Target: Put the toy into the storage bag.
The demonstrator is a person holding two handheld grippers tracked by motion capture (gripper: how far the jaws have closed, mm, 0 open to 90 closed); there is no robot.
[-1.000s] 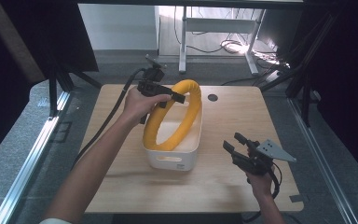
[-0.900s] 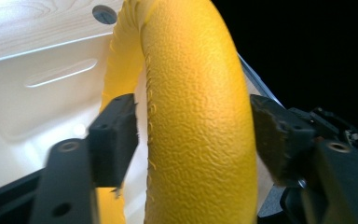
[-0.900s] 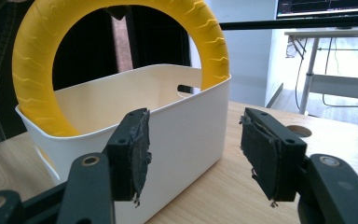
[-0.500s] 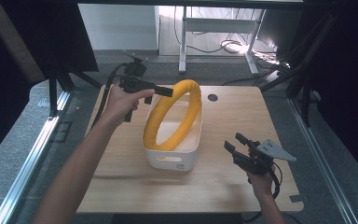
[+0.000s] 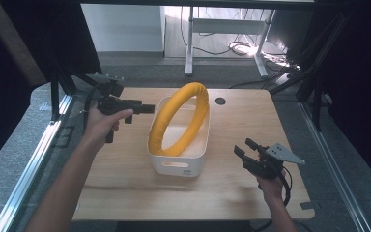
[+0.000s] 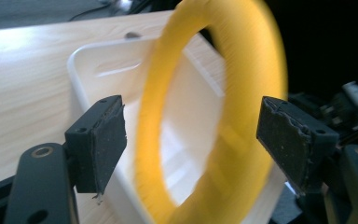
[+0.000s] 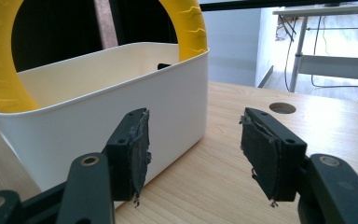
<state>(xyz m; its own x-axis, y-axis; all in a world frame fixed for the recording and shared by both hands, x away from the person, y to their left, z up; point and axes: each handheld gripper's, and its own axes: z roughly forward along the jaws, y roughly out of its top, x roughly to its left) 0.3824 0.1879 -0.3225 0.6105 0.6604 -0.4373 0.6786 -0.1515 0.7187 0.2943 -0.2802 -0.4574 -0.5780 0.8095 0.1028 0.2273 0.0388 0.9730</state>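
The yellow ring (image 5: 179, 119) stands on edge in the white bin (image 5: 178, 163) on my worktop (image 5: 125, 179); my left hand-held gripper (image 5: 147, 108) hangs released beside it, my right hand-held gripper (image 5: 241, 151) released too. I judge placement done; next, I clear off

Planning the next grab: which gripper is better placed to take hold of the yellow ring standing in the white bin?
Probably the left gripper. Its open jaws point at the yellow ring, level with its upper part, and frame it in the left gripper view. The right gripper, also open, sits low beside the white bin, facing its wall.
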